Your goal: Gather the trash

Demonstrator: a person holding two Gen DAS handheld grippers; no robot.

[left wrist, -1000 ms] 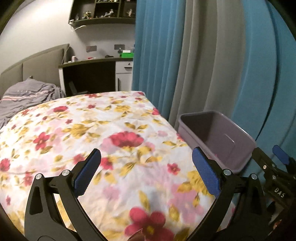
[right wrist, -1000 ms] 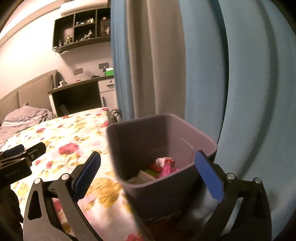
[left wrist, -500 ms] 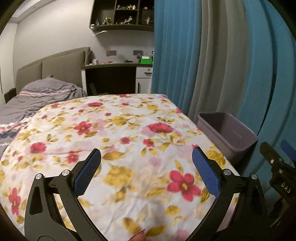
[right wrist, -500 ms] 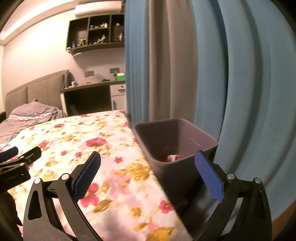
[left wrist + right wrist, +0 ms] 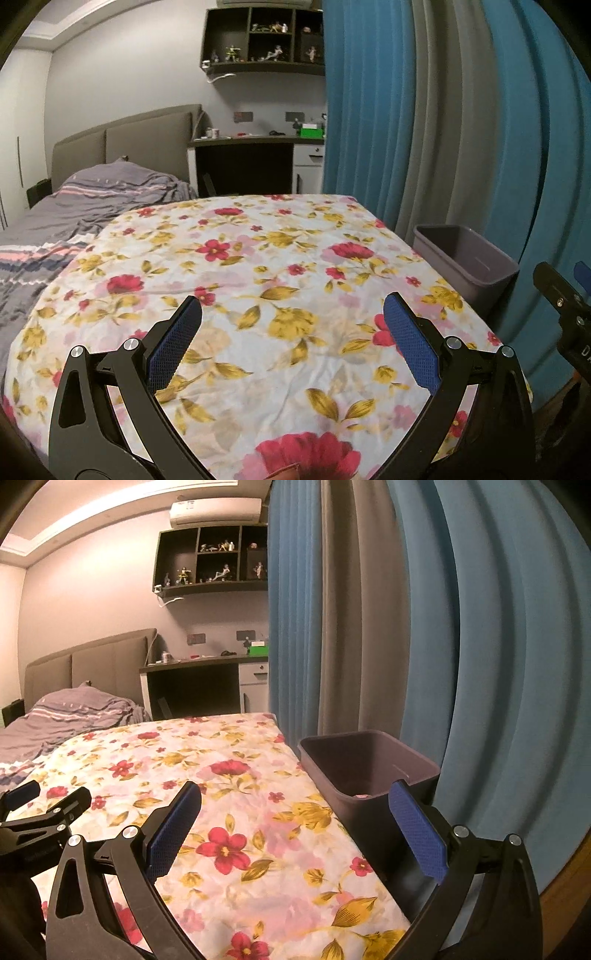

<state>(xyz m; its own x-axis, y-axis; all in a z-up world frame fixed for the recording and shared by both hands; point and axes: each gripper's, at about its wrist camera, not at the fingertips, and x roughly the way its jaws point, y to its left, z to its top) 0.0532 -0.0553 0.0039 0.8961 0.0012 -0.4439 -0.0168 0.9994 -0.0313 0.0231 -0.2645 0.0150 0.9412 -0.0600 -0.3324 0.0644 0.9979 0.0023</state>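
Bin (image 5: 373,771) beside floral bed (image 5: 229,812), scrap of trash (image 5: 364,796) inside.

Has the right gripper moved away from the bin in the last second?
Yes. The right gripper has pulled back and up from the bin, which now looks smaller beside the bed, its trash almost hidden.

Grey-purple rectangular plastic bin (image 5: 369,771), upright and open-topped, standing beside the right edge of the bed (image 5: 229,812), its near wall just beside the floral cover and the blue curtain (image 5: 498,664) behind it. A small pink-red scrap of trash (image 5: 364,796) shows inside, low against the near wall; other contents hidden.
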